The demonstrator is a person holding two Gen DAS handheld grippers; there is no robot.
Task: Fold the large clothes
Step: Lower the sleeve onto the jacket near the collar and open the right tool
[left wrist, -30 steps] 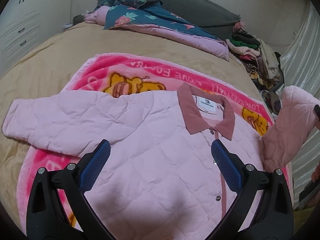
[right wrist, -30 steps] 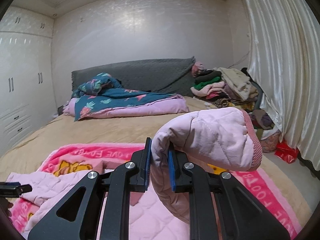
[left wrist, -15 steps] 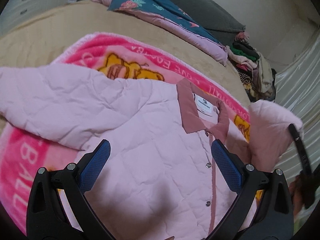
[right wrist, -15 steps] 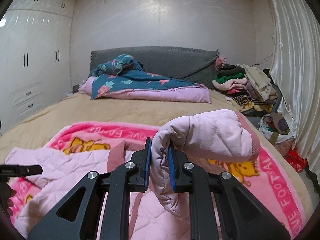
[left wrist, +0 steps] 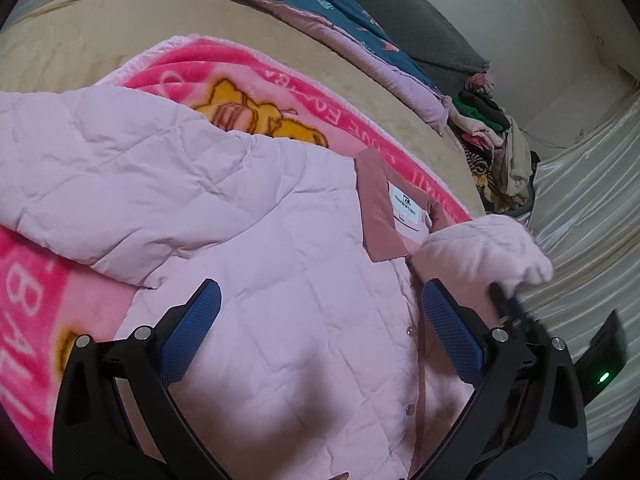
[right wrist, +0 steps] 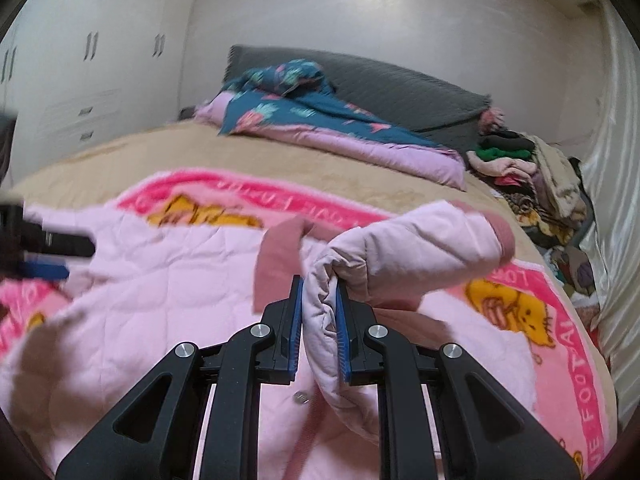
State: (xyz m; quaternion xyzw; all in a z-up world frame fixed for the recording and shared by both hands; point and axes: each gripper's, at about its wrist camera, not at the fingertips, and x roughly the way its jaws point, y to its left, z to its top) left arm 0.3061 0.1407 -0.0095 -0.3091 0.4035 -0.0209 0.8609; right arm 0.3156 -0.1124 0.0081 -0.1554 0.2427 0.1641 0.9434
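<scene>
Left wrist view: the pale pink quilted jacket (left wrist: 280, 280) lies front-up on a bright pink cartoon-print fleece blanket (left wrist: 32, 320) over the tan bed (left wrist: 100, 40), its dusty-rose collar (left wrist: 380, 212) toward the headboard and one sleeve stretched out to the left. The left gripper (left wrist: 320, 328) hovers over the chest, jaws wide apart and empty.

Right wrist view: the right gripper (right wrist: 318, 332) is clamped on the jacket's other sleeve (right wrist: 412, 252), lifted and doubled over the front, cuff pointing right. A heap of mixed clothes (right wrist: 532, 168) lies beyond the bed's right edge, beside a teal floral quilt (right wrist: 312, 116).

Teal quilt (right wrist: 304, 116) and clothes pile (right wrist: 532, 176) on bed (right wrist: 160, 152).
</scene>
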